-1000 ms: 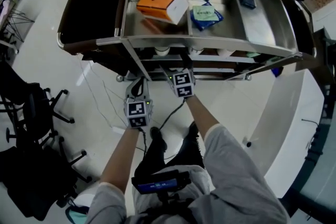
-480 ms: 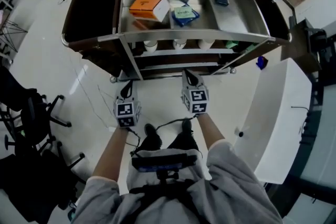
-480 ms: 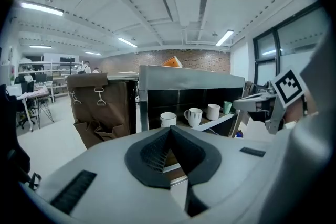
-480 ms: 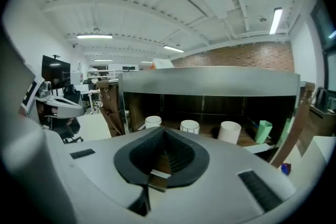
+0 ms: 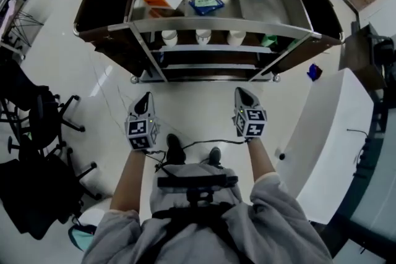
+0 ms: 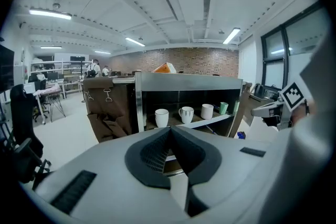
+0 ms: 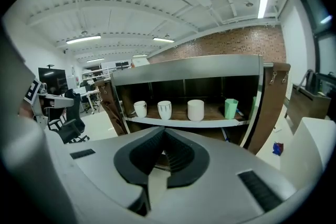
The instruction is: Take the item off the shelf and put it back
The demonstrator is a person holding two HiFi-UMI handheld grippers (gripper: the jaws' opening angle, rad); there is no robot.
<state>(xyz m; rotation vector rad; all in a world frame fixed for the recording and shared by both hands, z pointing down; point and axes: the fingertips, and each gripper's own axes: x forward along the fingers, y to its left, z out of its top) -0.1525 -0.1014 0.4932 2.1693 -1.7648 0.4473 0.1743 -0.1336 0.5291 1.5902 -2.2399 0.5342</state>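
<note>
**Both tools hanging clear of the cart; mugs sitting on the shelf.**

The left hand-held gripper [image 5: 145, 97] is keeping its jaws pressed together, empty. The right hand-held gripper [image 5: 242, 93] has just been closing its jaws, and they are meeting on nothing. Three white mugs [image 5: 203, 36] are standing upright in a row on the middle shelf [image 5: 204, 48] of the cart [image 5: 216, 25], with a green cup [image 5: 267, 41] at their 3 o'clock. The row is lying toward 12 o'clock of both grippers, well apart. Judgement: the mugs are looking rigid, glazed, probably slippery and breakable, fairly light. Pinching one wall at the rim is looking like the safest hold.
</note>
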